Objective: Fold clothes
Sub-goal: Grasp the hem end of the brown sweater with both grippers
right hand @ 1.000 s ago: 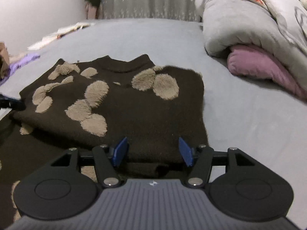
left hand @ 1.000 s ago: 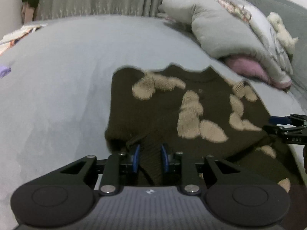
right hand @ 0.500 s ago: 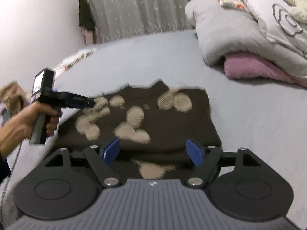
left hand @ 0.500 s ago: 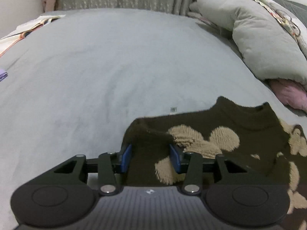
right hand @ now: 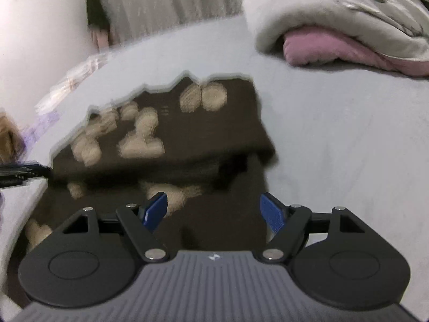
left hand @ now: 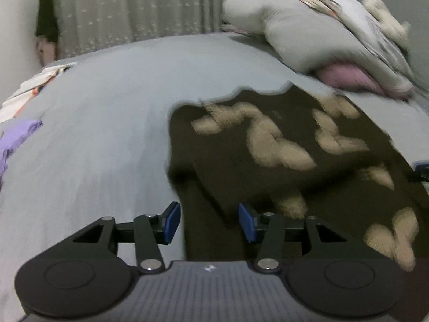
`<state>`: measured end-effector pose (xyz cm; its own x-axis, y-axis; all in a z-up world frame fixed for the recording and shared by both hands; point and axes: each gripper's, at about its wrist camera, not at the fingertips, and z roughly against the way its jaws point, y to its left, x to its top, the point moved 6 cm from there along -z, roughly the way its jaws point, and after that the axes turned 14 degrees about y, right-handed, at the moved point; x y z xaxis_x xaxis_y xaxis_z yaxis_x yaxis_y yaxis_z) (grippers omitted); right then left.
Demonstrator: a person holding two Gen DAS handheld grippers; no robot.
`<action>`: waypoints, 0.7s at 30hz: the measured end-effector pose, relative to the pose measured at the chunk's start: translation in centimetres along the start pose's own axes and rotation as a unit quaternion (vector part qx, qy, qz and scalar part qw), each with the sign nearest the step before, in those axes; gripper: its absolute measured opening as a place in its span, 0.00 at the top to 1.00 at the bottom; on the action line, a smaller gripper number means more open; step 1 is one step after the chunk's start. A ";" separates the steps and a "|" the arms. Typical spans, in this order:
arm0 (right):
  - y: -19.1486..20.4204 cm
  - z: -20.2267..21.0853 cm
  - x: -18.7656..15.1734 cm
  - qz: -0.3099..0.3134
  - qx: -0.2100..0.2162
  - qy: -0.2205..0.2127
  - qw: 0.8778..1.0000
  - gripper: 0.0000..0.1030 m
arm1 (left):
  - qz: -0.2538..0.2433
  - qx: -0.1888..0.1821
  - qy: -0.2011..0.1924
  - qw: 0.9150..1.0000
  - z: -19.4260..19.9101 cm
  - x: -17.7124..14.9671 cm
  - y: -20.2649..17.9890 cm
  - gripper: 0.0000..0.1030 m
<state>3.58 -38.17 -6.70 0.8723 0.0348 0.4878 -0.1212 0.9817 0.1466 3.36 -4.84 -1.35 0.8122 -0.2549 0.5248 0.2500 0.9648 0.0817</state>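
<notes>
A wide bed (left hand: 112, 107) with a pale grey-blue sheet fills most of both views. Along the top of the left wrist view hangs a grey patterned curtain (left hand: 128, 8), with a plain pale wall (left hand: 16, 40) at the upper left. At the upper right lies a heap of grey bedding (left hand: 308, 32) over a pink pillow (left hand: 346, 76). A lilac cloth (left hand: 16, 139) sits at the left edge. The light is dim and even.
</notes>
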 end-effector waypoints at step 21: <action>2.3 7.2 -16.8 0.055 0.003 0.039 0.998 0.22 | 0.078 -0.079 0.033 0.993 4.5 -10.6 3.4 0.42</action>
<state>-14.78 -37.82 -8.36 0.8880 0.1566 0.4323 -0.2202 0.9702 0.1010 -6.80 1.41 -2.87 0.8792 -0.1118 0.4631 0.1938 0.9719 -0.1333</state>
